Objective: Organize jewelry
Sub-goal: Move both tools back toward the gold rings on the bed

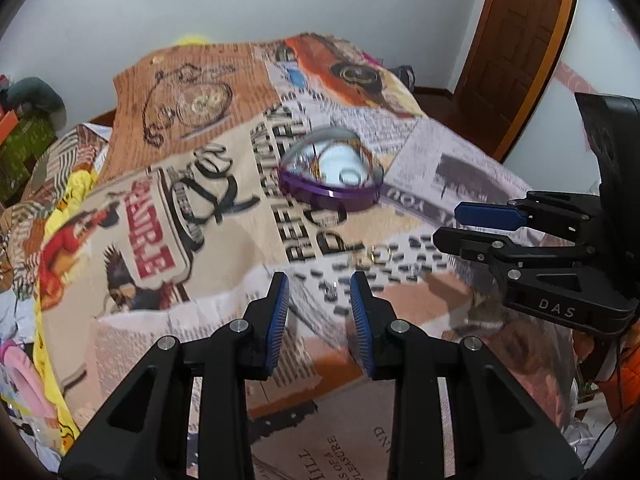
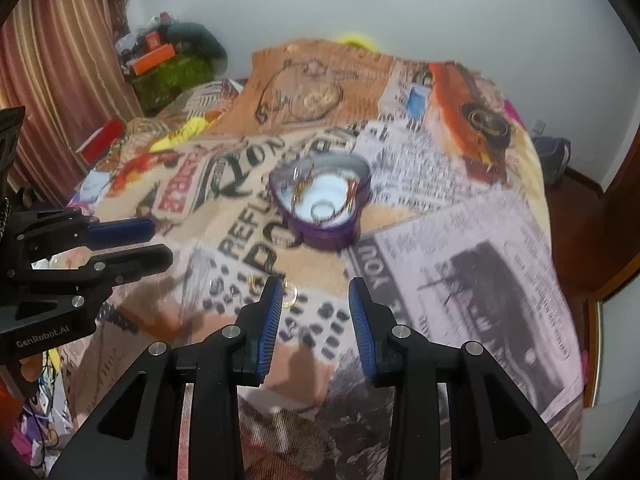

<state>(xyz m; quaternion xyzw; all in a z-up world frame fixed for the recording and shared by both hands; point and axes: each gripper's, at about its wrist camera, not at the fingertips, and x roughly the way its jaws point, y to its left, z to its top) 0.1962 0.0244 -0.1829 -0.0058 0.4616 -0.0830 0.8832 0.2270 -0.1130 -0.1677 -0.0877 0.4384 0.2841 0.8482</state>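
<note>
**heart-shaped jewelry box and loose rings on a printed bedspread**

a purple heart-shaped jewelry box point(image 2: 320, 204) lies near the middle of the bed, its pale lining visible with thin gold pieces inside; motion blur hides their exact form. in the left wrist view the same box point(image 1: 332, 172) appears beyond the jaws, under what looks like a clear domed cover. nearer the cameras, a gold ring point(image 2: 289, 295) rests on the bedspread point(image 2: 460, 240) just beside the left-hand pad of the right gripper point(image 2: 314, 312), not between the pads. the same ring point(image 1: 379, 255) lies ahead of the left gripper point(image 1: 320, 304), with a small silvery piece point(image 1: 330, 291) between its fingertips' line of sight, touching neither pad. both sets of jaws stand partly open and hold nothing. each gripper shows at the edge of the other's view, well apart from the box. a wooden door point(image 1: 516, 40) and striped curtain point(image 2: 60, 80) border the room.
</note>
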